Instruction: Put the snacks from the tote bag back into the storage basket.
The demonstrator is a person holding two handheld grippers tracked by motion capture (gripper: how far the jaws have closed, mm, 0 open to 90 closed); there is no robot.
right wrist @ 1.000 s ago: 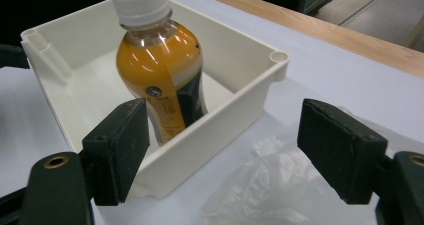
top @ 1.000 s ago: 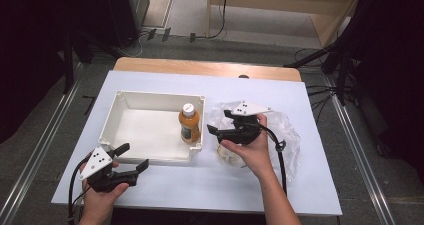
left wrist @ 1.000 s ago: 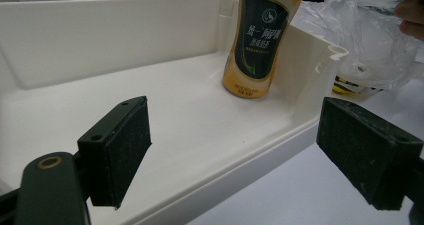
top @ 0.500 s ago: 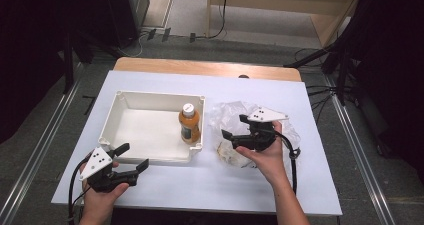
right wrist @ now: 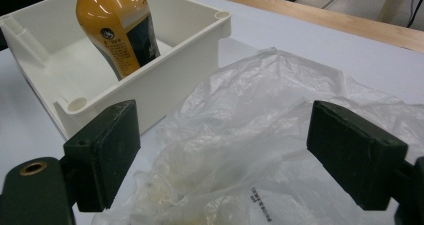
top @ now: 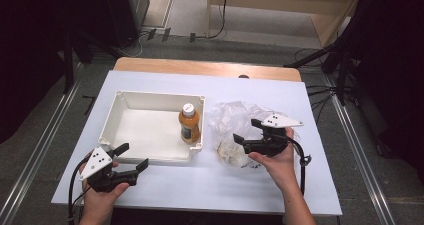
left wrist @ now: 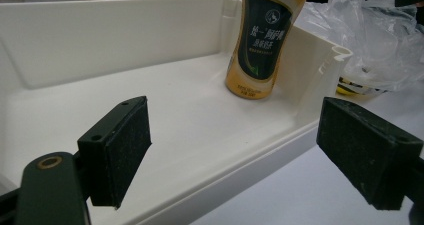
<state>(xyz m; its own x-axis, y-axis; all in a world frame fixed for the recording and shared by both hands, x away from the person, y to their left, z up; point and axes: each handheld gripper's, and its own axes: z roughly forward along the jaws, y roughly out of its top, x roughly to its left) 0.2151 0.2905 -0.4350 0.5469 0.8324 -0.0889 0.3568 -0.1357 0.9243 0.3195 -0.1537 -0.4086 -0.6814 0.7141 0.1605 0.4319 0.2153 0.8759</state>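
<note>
Right gripper (top: 248, 138), jaws wide and empty, has retreated from the bottle (top: 189, 123) to above the plastic bag (top: 235, 122), suggesting the bottle is placed.

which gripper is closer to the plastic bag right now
Right. The right gripper hangs open directly over the plastic bag, jaws above its crumpled film. The left gripper is open off the white bin's near edge, the bin's width away.

The worktop (top: 200, 80) is white with a strip of bare wood along its far edge. A white tray (top: 125, 135) sits on its left half. Just beside the tray's right wall lies a crumpled clear plastic bag (top: 235, 117).
</note>
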